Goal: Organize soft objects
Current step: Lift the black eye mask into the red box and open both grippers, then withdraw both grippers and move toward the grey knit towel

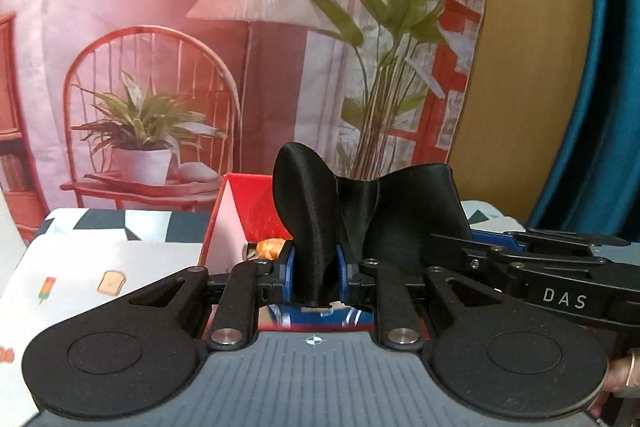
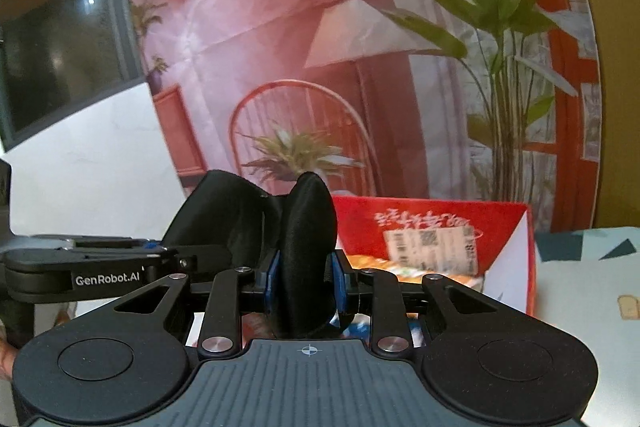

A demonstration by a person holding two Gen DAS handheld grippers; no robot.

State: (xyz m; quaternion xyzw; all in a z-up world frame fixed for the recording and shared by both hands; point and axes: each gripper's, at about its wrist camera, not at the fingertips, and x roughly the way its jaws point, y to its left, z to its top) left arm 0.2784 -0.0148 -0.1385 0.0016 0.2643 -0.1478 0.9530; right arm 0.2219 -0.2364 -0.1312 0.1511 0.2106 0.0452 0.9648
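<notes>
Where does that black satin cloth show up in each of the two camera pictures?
Left wrist view: black cloth at lower centre, pinched in the left gripper, spreading right.
Right wrist view: black cloth at lower centre, pinched in the right gripper, spreading left.
Shared landmark: the red box behind it.

Each view was taken from a gripper's own body, looking forward along its fingers and slightly downward, very near the black cloth (image 1: 372,211) pinched there. The printed backdrop (image 1: 160,27) and the red box (image 2: 432,227) were faced by both. In the left view the right gripper (image 1: 560,267) was caught at the right edge, and in the right view the left gripper (image 2: 108,267) at the left edge.
</notes>
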